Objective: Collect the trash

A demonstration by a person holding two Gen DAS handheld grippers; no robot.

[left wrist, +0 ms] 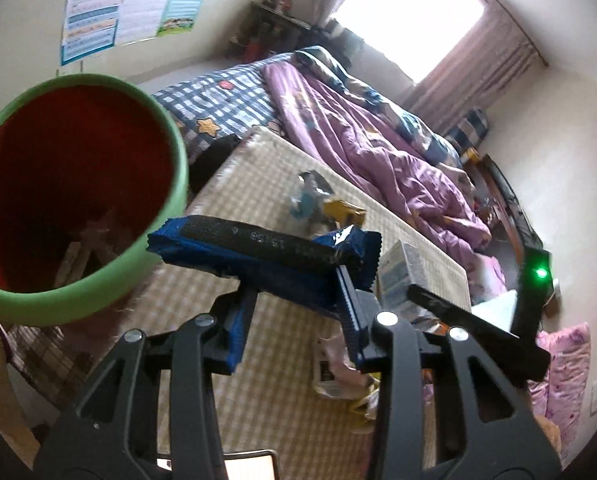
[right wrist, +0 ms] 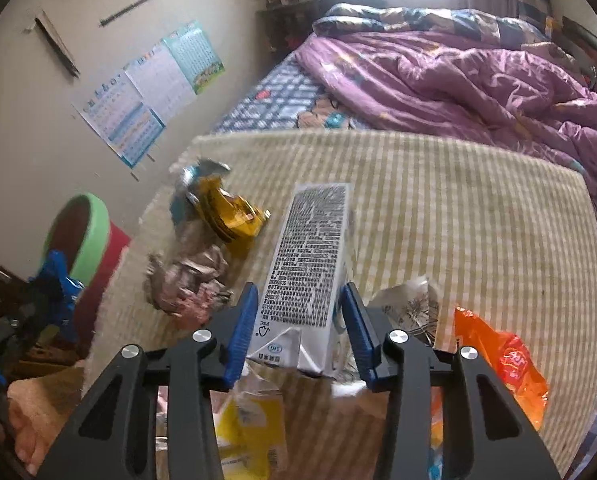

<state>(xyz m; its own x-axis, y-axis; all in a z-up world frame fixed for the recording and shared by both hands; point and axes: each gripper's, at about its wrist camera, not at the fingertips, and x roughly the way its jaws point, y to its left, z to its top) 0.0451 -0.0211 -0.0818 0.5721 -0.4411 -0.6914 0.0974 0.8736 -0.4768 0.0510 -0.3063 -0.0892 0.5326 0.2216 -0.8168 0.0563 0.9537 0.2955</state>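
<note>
Beside the bin: the blue wrapper (left wrist: 258,264) is held crosswise in the left gripper (left wrist: 294,300), jaws clamped on it.
Bin: the green-rimmed bin (left wrist: 166,216) lies to the left of the wrapper, mouth open, near.
Right gripper (right wrist: 298,320): jaws are closed on the milk carton (right wrist: 310,252), its long axis pointing forward.
Nearer arm: the left is judged closer to the bin.
Surface (right wrist: 458,220): the crumpled wrappers (right wrist: 190,280) and orange bag (right wrist: 502,364) are not yet collected.
</note>
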